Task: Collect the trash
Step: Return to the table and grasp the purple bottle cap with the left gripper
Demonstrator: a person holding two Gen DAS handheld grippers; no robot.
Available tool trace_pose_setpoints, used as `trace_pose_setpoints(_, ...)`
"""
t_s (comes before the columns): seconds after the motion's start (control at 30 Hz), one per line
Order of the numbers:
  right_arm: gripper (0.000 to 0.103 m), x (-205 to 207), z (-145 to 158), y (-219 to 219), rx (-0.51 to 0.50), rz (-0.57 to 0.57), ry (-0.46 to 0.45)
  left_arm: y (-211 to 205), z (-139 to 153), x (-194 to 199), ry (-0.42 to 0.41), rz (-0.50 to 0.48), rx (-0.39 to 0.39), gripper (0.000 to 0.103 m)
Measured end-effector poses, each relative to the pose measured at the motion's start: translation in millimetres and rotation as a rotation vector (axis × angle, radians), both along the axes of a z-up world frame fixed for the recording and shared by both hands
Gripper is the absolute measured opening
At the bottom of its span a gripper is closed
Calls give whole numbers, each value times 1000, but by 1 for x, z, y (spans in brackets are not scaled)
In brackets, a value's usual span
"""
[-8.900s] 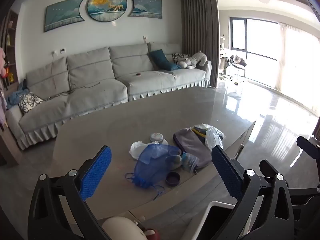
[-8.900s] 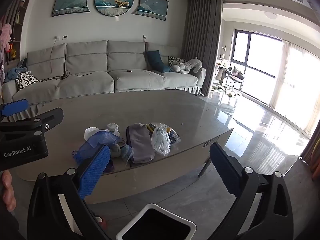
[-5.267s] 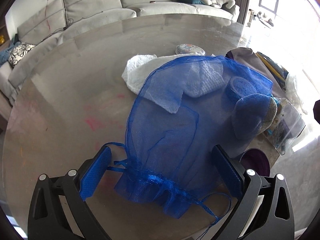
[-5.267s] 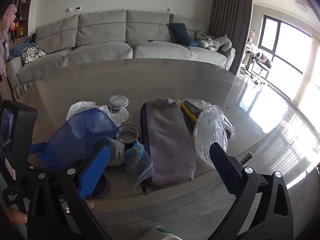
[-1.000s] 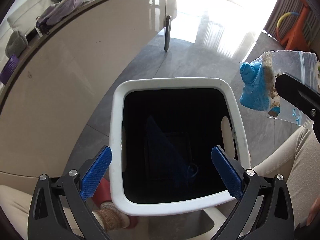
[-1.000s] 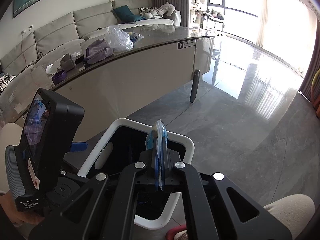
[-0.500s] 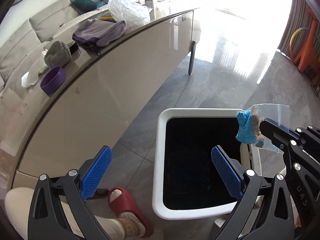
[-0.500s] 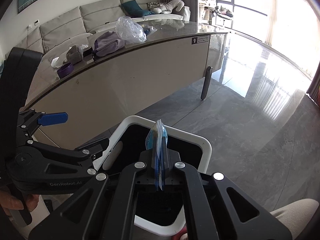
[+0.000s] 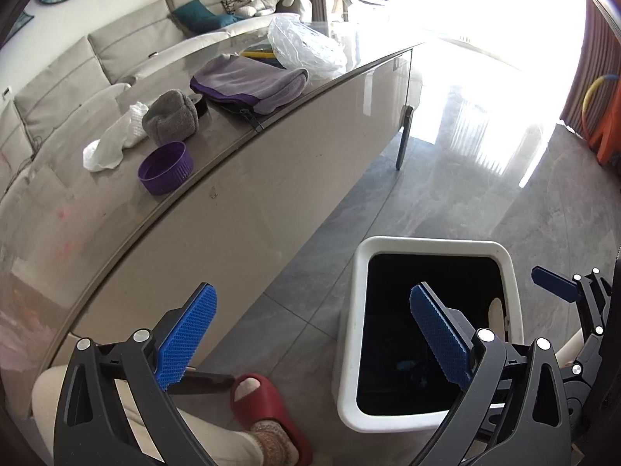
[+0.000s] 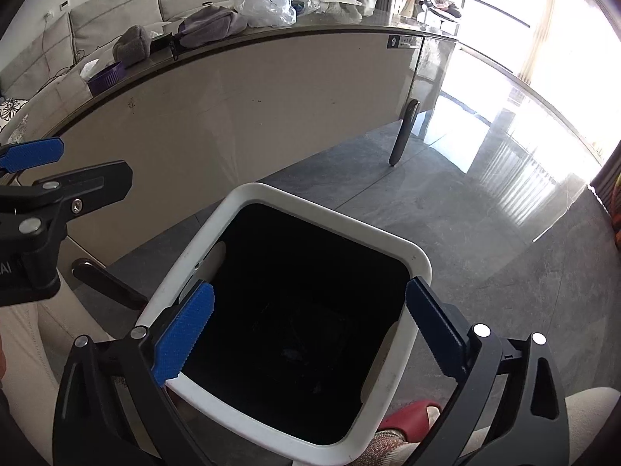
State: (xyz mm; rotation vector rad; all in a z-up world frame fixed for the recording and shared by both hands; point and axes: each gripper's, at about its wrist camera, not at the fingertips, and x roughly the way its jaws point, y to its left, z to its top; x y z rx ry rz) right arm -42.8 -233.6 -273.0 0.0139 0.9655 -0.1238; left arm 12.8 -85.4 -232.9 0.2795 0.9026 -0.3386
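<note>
The long table (image 9: 240, 178) fills the upper left of both views, and everything else sits relative to it. Just in front of it on the floor stands the white bin (image 10: 417, 260), its inside too dark to read. Still on the table top — so the job looks only partly done — lie a clear plastic bag (image 9: 306, 48), a purple pouch (image 9: 248, 81), a grey cloth bundle (image 9: 170, 118), white tissue (image 9: 112, 143) and a purple lid (image 9: 166, 167). The right gripper (image 10: 308, 330) hangs over the bin, jaws apart and empty; the left gripper (image 9: 310, 334), also apart and empty, points toward the table.
</note>
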Motion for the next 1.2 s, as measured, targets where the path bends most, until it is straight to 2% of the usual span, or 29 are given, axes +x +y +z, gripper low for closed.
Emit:
trace_pose_setpoints(0.33, 98, 10, 32, 1, 9, -10, -103, 16, 11, 10, -36, 49, -28, 98)
trace_pose_setpoints(0.73, 98, 51, 94, 26, -35, 95, -278, 67, 38, 63, -91, 226, -90, 98)
trace_pose_setpoints(0.97, 98, 71, 104, 36, -37, 126, -313, 79, 28, 102, -53, 302, -123, 98)
trace_pose_setpoints(1.2, 98, 86, 104, 42, -35, 153, -319, 82, 14, 120, -29, 326, -126, 98)
